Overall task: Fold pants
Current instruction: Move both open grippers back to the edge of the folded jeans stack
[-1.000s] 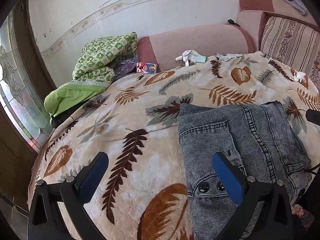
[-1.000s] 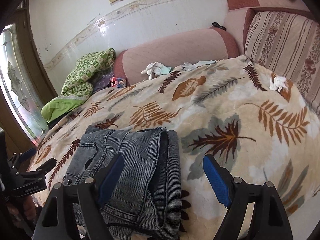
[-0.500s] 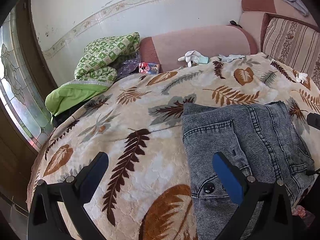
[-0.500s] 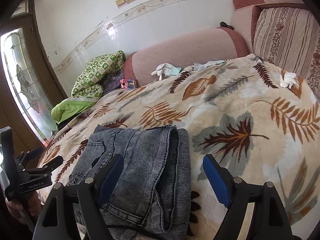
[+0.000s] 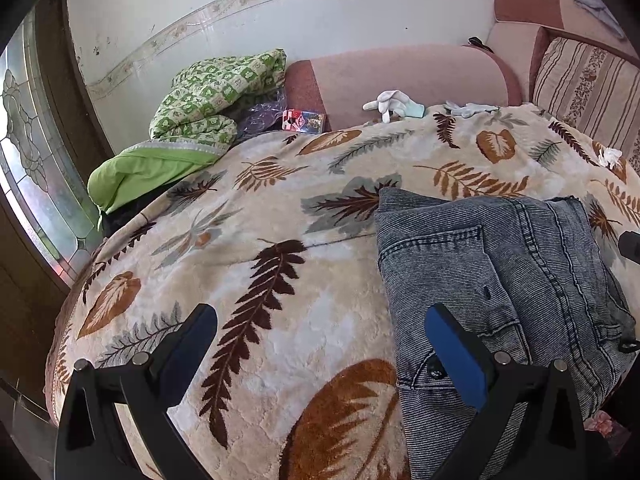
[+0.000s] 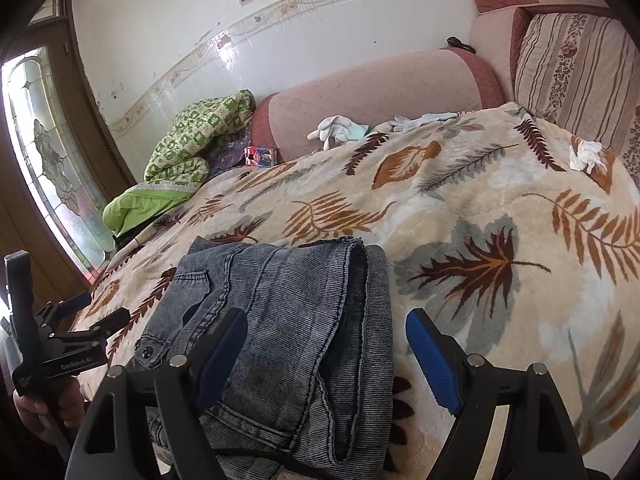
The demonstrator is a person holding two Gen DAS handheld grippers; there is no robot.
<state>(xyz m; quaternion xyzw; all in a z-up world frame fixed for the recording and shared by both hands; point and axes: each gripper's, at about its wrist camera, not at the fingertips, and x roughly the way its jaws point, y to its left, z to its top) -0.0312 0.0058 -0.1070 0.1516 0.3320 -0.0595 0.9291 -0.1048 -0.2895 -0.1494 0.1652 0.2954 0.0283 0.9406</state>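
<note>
Cream blanket (image 5: pixel 280 300) with brown and grey leaves covered the bed, backed by a pink sofa rest (image 5: pixel 400 76) along the white wall. Folded grey denim pants (image 6: pixel 280 312) lay in a compact stack near the blanket's front edge. Beyond, a green quilt (image 5: pixel 208 96) sat bunched at the far left, white gloves (image 6: pixel 336 128) near the sofa rest. Both claws stood open and empty: the left claw (image 5: pixel 320 344) beside the pants' waistband, the right claw (image 6: pixel 324 344) above their right side.
</note>
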